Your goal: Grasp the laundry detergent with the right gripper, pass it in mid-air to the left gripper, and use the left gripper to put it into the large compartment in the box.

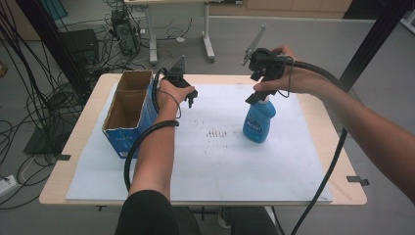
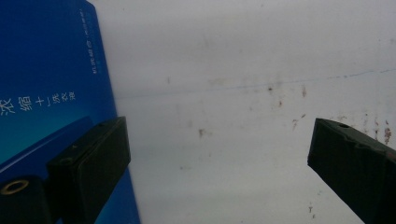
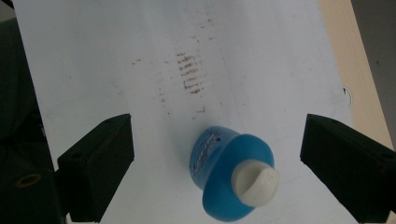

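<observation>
The right gripper [image 3: 217,154], jaws spread wide, hangs directly above the upright blue spray bottle [image 1: 259,122] standing on the white mat [image 1: 220,161], at three o'clock from the wide-open left gripper [image 1: 190,96].

You see the blue bottle [image 1: 259,122] with its white cap [image 3: 256,181] standing upright on the white sheet, right of the middle of the desk, label facing you.
</observation>
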`<state>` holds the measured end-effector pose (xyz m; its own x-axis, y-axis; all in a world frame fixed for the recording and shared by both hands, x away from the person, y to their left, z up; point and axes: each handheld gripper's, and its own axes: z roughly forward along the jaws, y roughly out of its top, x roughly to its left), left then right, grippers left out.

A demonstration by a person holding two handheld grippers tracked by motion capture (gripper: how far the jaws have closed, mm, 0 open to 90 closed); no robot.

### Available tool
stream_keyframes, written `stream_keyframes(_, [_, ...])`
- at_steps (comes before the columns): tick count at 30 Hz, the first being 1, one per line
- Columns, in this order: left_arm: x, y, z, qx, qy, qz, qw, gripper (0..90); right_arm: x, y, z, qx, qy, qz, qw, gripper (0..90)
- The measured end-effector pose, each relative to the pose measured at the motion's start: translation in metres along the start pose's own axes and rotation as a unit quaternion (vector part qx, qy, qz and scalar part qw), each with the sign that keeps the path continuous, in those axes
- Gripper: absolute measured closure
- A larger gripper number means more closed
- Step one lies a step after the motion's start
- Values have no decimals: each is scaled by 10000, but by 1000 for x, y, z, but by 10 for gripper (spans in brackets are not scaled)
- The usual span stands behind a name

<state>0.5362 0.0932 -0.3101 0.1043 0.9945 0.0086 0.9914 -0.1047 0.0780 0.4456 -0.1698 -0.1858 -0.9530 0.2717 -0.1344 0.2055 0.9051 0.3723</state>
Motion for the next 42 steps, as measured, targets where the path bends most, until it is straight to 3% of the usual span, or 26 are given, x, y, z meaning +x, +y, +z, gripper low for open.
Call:
stream_keyframes(9, [1, -5, -2, -62, -4, 29, 10000, 62, 5, -34, -13, -69, -151, 329, 9993, 88])
stream_keyframes(12, [2, -7, -2, -65, 2, 41, 10000, 61, 8, -58, -16, -143, -220, 623, 9977, 80])
stream_keyframes(13, [2, -7, -2, -65, 2, 41, 10000, 61, 8, -58, -16, -143, -220, 623, 9977, 80])
stream_keyframes(16, [2, -9, -2, -81, -10, 58, 9999, 61, 12, -85, -11, -239, -287, 942, 9948, 71])
stream_keyframes(17, [2, -9, -2, -81, -10, 58, 9999, 61, 12, -85, -11, -239, -287, 942, 9948, 71])
stream_keyframes(18, [3, -10, -2, -91, -4, 75, 9999, 61, 15, -98, -8, -314, -290, 1116, 9928, 69])
stream_keyframes(21, [3, -10, -1, -110, -7, 81, 9999, 60, 18, -111, -3, -377, -317, 1242, 9910, 66])
stream_keyframes(24, [4, -11, 0, -111, -8, 102, 9999, 61, 26, -134, 11, -573, -364, 1544, 9857, 59])
stream_keyframes(25, [4, -11, 0, -111, -8, 102, 9999, 61, 26, -134, 11, -573, -364, 1544, 9857, 59])
stream_keyframes(26, [5, -12, 1, -135, -18, 107, 9998, 61, 29, -144, 20, -708, -426, 1699, 9820, 57])
stream_keyframes(27, [5, -12, 1, -135, -18, 107, 9998, 61, 29, -144, 20, -708, -426, 1699, 9820, 57])
stream_keyframes(28, [5, -13, 2, -138, -14, 117, 9998, 61, 32, -153, 30, -884, -475, 1855, 9775, 53])
stream_keyframes(29, [5, -13, 2, -138, -14, 117, 9998, 61, 32, -153, 30, -884, -475, 1855, 9775, 53])
stream_keyframes(30, [6, -13, 3, -150, -30, 109, 9998, 61, 34, -162, 41, -1082, -577, 1997, 9721, 52])
stream_keyframes(31, [6, -13, 3, -150, -30, 109, 9998, 61, 34, -162, 41, -1082, -577, 1997, 9721, 52])
stream_keyframes(32, [7, -14, 5, -140, -24, 124, 9998, 61, 35, -168, 50, -1291, -655, 2123, 9664, 50])
stream_keyframes(33, [7, -14, 5, -140, -24, 124, 9998, 61, 35, -168, 50, -1291, -655, 2123, 9664, 50])
stream_keyframes(34, [8, -14, 6, -140, -18, 126, 9998, 61, 36, -176, 64, -1519, -772, 2271, 9589, 43])
stream_keyframes(35, [8, -14, 6, -140, -18, 126, 9998, 61, 36, -176, 64, -1519, -772, 2271, 9589, 43])
stream_keyframes(36, [9, -14, 6, -142, -18, 127, 9998, 60, 35, -181, 77, -1691, -799, 2386, 9529, 38])
stream_keyframes(37, [9, -14, 7, -134, -11, 130, 9998, 60, 35, -181, 77, -1691, -799, 2386, 9529, 38])
stream_keyframes(38, [9, -14, 7, -130, -12, 138, 9998, 60, 34, -184, 89, -1807, -836, 2448, 9489, 32])
stream_keyframes(39, [9, -14, 8, -131, -10, 148, 9998, 60, 34, -184, 89, -1807, -836, 2448, 9489, 32])
stream_keyframes(42, [8, -14, 11, -143, -23, 172, 9997, 60, 32, -185, 109, -2094, -877, 2542, 9401, 26])
